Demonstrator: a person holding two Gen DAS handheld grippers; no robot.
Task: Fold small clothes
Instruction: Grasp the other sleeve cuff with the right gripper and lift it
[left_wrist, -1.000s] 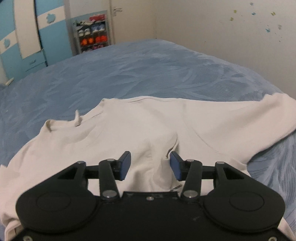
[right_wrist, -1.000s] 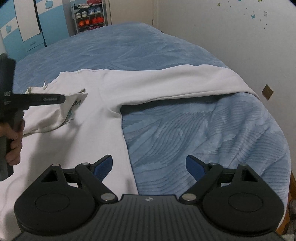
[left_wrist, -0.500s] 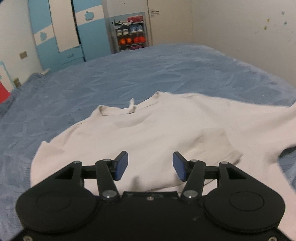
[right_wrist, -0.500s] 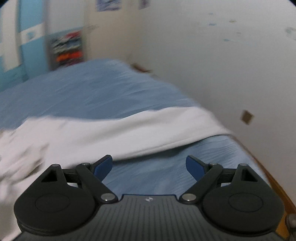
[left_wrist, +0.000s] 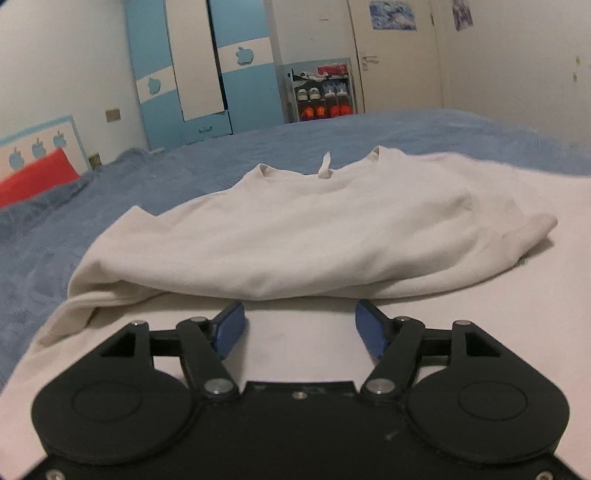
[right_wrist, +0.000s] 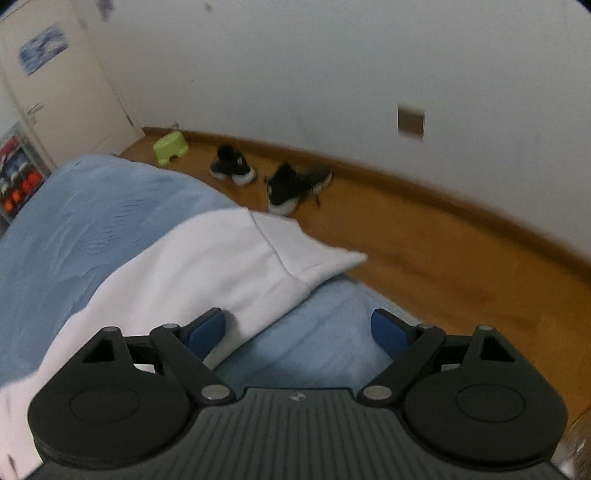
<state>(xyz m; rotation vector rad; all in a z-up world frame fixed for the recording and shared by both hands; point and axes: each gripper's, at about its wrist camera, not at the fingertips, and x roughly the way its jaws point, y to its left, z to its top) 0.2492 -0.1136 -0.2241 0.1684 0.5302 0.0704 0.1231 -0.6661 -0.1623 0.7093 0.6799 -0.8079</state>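
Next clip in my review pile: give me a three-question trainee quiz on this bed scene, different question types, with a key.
1. True or false: the left gripper is clamped on the sweatshirt.
2. Multiple choice: the sleeve in the right wrist view ends where? A) at the bed's edge, cuff toward the floor B) folded across the chest C) under a pillow.
3. Fill in: on the floor by the wall lie black shoes and a ____ stool.

Key: 1 false, its jaws have just been opening and nothing is between them; 2 A; 3 green. The right gripper also stands open.
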